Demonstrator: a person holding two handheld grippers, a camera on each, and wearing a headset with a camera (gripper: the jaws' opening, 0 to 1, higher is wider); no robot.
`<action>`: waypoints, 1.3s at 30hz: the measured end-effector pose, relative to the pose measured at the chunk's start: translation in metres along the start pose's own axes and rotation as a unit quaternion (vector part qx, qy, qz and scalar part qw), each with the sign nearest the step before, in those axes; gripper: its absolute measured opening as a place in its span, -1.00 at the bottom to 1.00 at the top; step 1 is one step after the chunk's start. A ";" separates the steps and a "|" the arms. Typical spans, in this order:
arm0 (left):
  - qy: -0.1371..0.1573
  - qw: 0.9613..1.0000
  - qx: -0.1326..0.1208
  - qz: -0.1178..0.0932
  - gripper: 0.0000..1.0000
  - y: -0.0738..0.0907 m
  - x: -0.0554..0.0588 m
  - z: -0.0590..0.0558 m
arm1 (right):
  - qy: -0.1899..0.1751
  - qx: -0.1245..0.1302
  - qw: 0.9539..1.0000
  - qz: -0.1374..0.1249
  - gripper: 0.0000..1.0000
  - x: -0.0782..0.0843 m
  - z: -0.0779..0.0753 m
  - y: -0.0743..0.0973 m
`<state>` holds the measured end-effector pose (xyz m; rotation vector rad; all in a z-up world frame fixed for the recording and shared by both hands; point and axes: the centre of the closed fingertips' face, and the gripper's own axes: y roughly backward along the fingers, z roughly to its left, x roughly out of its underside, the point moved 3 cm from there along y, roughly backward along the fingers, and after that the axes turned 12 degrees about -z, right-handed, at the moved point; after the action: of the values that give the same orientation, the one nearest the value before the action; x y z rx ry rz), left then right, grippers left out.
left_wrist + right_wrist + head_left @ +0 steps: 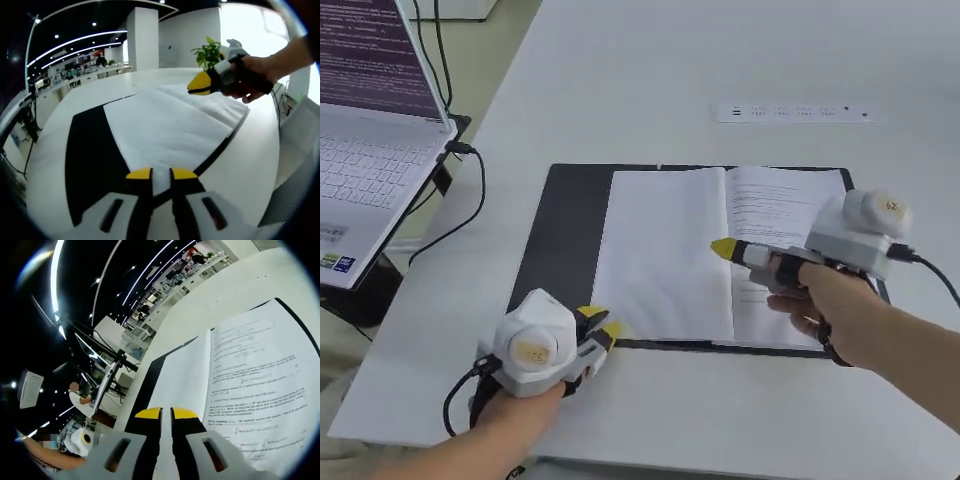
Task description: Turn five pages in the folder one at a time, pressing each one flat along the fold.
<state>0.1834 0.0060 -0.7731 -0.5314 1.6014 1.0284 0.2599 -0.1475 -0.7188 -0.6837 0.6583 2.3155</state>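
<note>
Left gripper is sitting low at the near edge of the folder, with its yellow tips at the near left corner of the blank page. Its jaws are standing almost together, leaving only a thin slit, and they are gripping nothing that I can see. In the left gripper view the folder is lying open and flat just ahead of the tips. Its black cover is spreading to their left and the blank page is stretching forward.

Farther ahead and to the right, the right gripper is hanging over the fold, pointing leftward. Its jaws are also nearly closed on nothing. I cannot tell if the tip is touching the paper. In the right gripper view the blank page is lying left of the jaws and the printed page right of them.

Far to the left of the left gripper a laptop is standing open on the table, with a cable curving from it. Beyond the folder a white strip is lying.
</note>
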 end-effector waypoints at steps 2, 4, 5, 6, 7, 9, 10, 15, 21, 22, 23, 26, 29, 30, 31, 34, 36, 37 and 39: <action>-0.001 1.000 -0.002 -0.002 -0.77 0.000 -0.001 -0.001 | -0.013 -0.002 1.000 0.010 -0.89 -0.001 -0.002 -0.005; 0.006 1.000 -0.006 -0.003 -0.77 0.001 -0.001 -0.002 | -0.021 0.003 1.000 0.005 -0.89 -0.006 -0.005 -0.009; 0.007 1.000 -0.008 -0.003 -0.77 0.001 -0.001 -0.002 | -0.038 0.010 0.999 0.001 -0.90 -0.011 -0.009 -0.011; 0.006 1.000 -0.009 -0.003 -0.77 0.001 -0.002 -0.003 | -0.054 0.015 0.998 -0.003 -0.92 -0.013 -0.011 -0.013; 0.005 1.000 -0.010 -0.002 -0.77 0.001 -0.002 -0.003 | -0.055 0.017 0.998 -0.004 -0.94 -0.018 -0.020 -0.017; 0.002 1.000 -0.009 -0.001 -0.77 0.002 -0.002 -0.003 | -0.052 0.023 0.998 0.012 -1.00 -0.019 -0.031 -0.022; 0.002 1.000 -0.009 -0.001 -0.77 0.002 -0.002 -0.003 | -0.052 0.024 0.998 0.013 -1.00 -0.019 -0.034 -0.024; 0.001 1.000 -0.010 -0.002 -0.77 0.004 -0.002 -0.004 | -0.077 0.030 0.996 0.024 -1.00 -0.028 -0.051 -0.037; 0.001 1.000 -0.012 -0.001 -0.77 0.004 -0.002 -0.004 | -0.114 0.025 0.992 0.046 -1.00 -0.029 -0.059 -0.052; 0.003 1.000 -0.013 -0.002 -0.77 0.004 -0.002 -0.004 | -0.112 0.025 0.992 0.047 -1.00 -0.031 -0.059 -0.055; 0.003 1.000 -0.013 -0.001 -0.77 0.004 -0.002 -0.005 | -0.112 0.026 0.992 0.048 -1.00 -0.033 -0.061 -0.057; 0.002 1.000 -0.014 -0.001 -0.77 0.004 -0.002 -0.005 | -0.114 0.027 0.992 0.053 -1.00 -0.039 -0.065 -0.063; 0.002 1.000 -0.015 -0.002 -0.77 0.005 -0.002 -0.006 | -0.115 0.029 0.992 0.052 -1.00 -0.045 -0.068 -0.066; 0.002 1.000 -0.015 -0.002 -0.77 0.004 -0.002 -0.005 | -0.117 0.030 0.991 0.050 -1.00 -0.047 -0.070 -0.067; 0.002 1.000 -0.015 -0.002 -0.77 0.004 -0.002 -0.005 | -0.119 0.031 0.991 0.049 -1.00 -0.048 -0.071 -0.069; 0.004 1.000 -0.017 -0.003 -0.77 0.004 -0.002 -0.005 | -0.133 0.032 0.990 0.037 -1.00 -0.055 -0.076 -0.073; 0.004 1.000 -0.018 -0.003 -0.77 0.004 -0.002 -0.004 | -0.144 0.032 0.989 0.029 -1.00 -0.059 -0.079 -0.077; 0.004 1.000 -0.019 -0.003 -0.77 0.004 -0.002 -0.004 | -0.146 0.033 0.988 0.027 -1.00 -0.061 -0.081 -0.079; 0.004 1.000 -0.019 -0.002 -0.77 0.004 -0.002 -0.005 | -0.150 0.031 0.988 0.021 -1.00 -0.063 -0.080 -0.081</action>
<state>0.1787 0.0036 -0.7698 -0.5654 1.5898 1.0561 0.3811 -0.1673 -0.7623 -0.2855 0.6047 2.3597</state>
